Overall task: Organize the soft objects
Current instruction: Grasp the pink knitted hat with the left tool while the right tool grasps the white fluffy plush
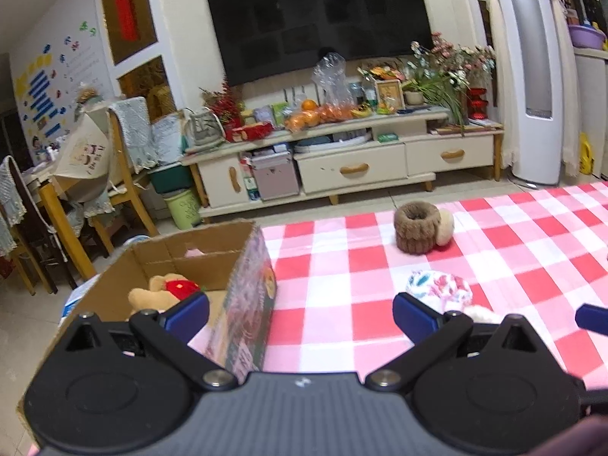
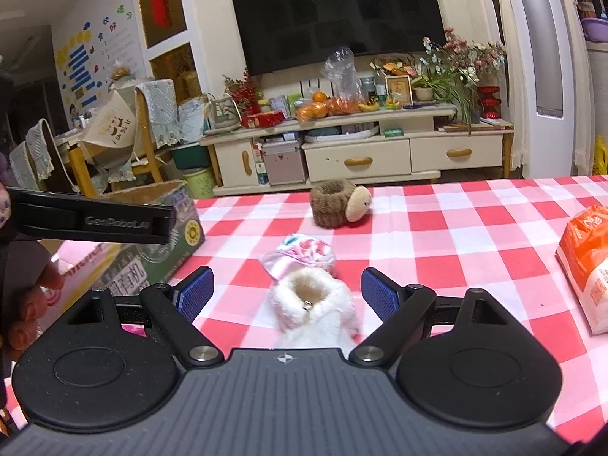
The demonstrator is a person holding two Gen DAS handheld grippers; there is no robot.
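A cardboard box (image 1: 228,266) stands at the table's left edge and holds a tan teddy bear (image 1: 163,290) with a red patch. My left gripper (image 1: 300,315) is open and empty, straddling the box's right wall. A white fluffy plush toy (image 2: 315,307) lies between the open fingers of my right gripper (image 2: 287,292), not clamped. A floral cloth item (image 2: 304,252) lies just beyond it, and it also shows in the left wrist view (image 1: 437,285). A brown ring-shaped plush with a beige head (image 2: 338,203) sits farther back; it also shows in the left wrist view (image 1: 421,228).
The table has a red-and-white checked cloth (image 2: 456,235). An orange and white package (image 2: 587,266) lies at the right. The left gripper's body (image 2: 91,220) reaches in over the box (image 2: 159,235). Beyond the table are a TV cabinet (image 1: 342,159) and chairs (image 1: 121,159).
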